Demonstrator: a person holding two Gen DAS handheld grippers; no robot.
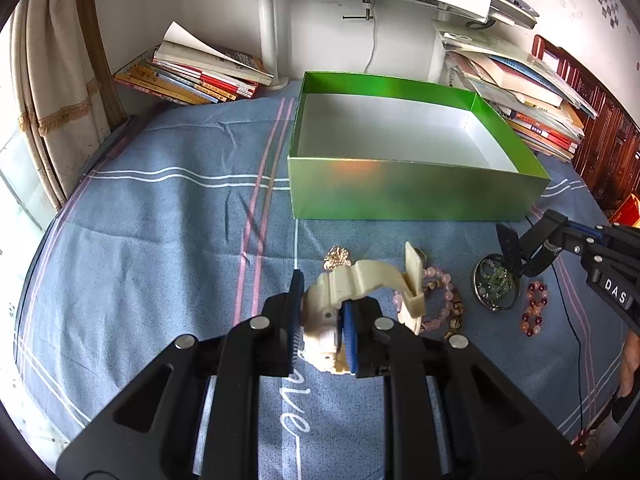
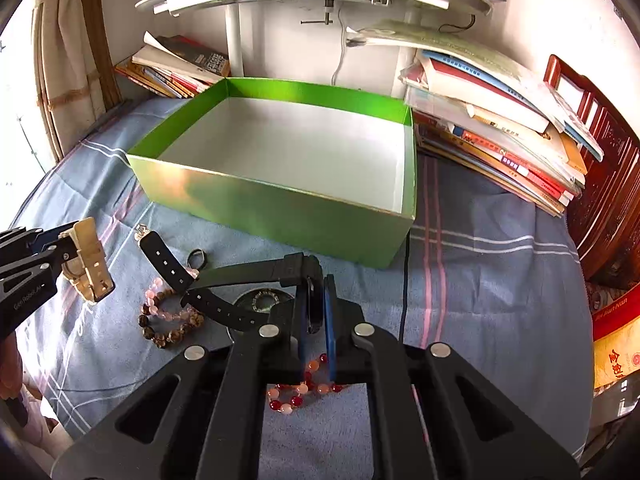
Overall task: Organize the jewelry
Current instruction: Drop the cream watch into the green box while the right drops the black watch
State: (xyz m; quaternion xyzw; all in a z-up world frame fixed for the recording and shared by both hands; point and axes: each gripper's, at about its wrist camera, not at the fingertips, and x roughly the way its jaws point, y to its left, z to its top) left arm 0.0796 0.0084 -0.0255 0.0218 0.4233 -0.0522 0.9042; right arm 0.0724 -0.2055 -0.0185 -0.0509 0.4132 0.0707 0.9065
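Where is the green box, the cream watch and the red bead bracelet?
green box (image 1: 400, 196), left wrist view, on its near outer wall.
cream watch (image 1: 320, 330), left wrist view, on its case between the pads.
red bead bracelet (image 2: 286, 402), right wrist view, on its near beads.

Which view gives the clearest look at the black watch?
The right wrist view: the black watch sits clamped in the right gripper, strap trailing left. The left wrist view shows only that gripper, the watch itself barely discernible.

A cream watch and a black watch hang lifted; bead bracelets lie before the empty green box.
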